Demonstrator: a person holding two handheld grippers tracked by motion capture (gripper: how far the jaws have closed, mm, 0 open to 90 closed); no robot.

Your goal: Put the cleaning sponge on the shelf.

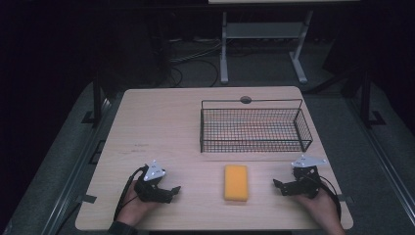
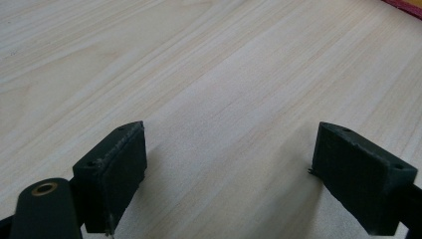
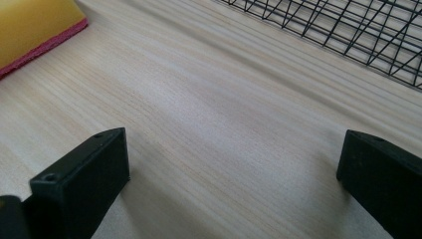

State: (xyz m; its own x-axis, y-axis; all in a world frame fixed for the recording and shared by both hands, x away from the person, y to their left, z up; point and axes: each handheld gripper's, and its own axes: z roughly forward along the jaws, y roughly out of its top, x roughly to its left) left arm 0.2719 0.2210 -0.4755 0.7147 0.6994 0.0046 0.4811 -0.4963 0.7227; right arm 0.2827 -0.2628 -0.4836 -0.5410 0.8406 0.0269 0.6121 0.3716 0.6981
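Observation:
A yellow sponge (image 1: 236, 182) with a red underside lies flat near the table's front edge, between my two grippers. Its corner shows as the sponge (image 3: 35, 25) at the top left of the right gripper view. My left gripper (image 1: 171, 191) rests on the table left of the sponge, jaws wide apart over bare wood, and is seen up close as the left gripper (image 2: 229, 149). To the sponge's right sits my right gripper (image 1: 279, 186), likewise open with nothing between its jaws, shown close up as the right gripper (image 3: 234, 159).
A black wire basket (image 1: 254, 128) stands on the far right half of the light wooden table (image 1: 161, 122); its mesh, the basket (image 3: 348, 30), is at the top right of the right gripper view. Beyond the table are a dark floor, cables and a metal stand.

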